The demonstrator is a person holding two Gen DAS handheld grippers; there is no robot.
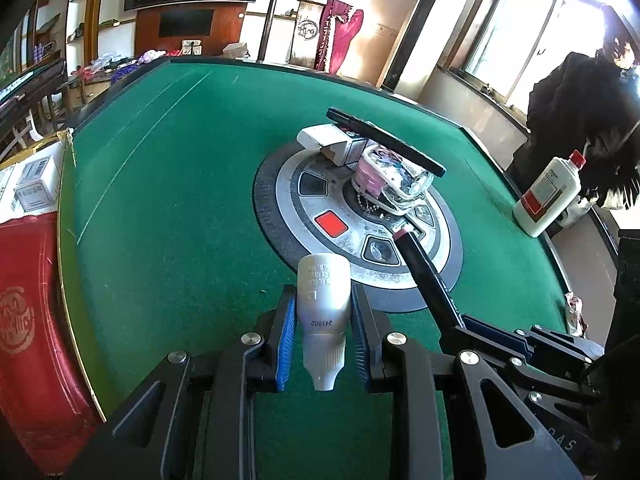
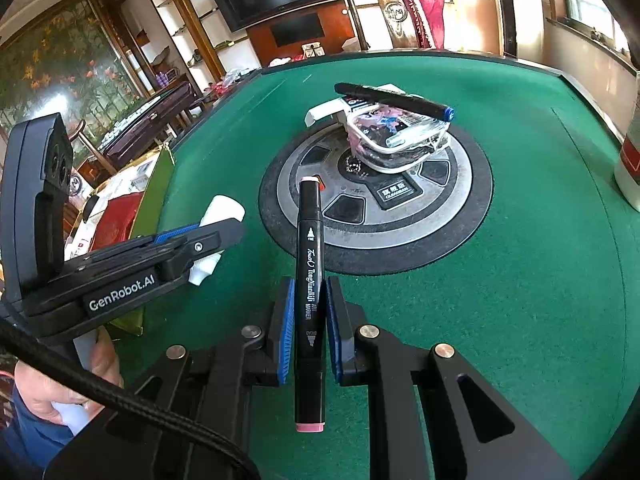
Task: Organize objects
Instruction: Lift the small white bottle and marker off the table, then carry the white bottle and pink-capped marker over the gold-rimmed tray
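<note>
While you are holding 2 grippers over a green felt table (image 1: pixel 168 184), each one is gripping an object. Nearest in the left wrist view, your left gripper (image 1: pixel 323 312) is pinching a small white tube (image 1: pixel 323 304) between its blue pads (image 1: pixel 286 340), nozzle end pointing back toward the camera. Your left hand (image 2: pixel 60 392) is showing in the right wrist view, wrapping the handle at the lower left edge.

Just to the right, your right gripper (image 2: pixel 311 316) is closing tightly on a black art marker (image 2: pixel 309 280) with pink ends, fingers pressing both sides of its barrel. The marker is standing along the fingers, its far tip hanging above the near edge of the round control panel (image 1: pixel 304 208) in the table's centre.

Farther out, on that panel, a clear pouch (image 1: pixel 394 176) is lying with small items inside, a white box (image 1: pixel 332 140) touching it behind. A black pen (image 1: pixel 384 140) with a blue end is resting across the top of both.

Well to the right, near the table edge, a white bottle (image 1: pixel 548 196) with a red cap is standing upright.
</note>
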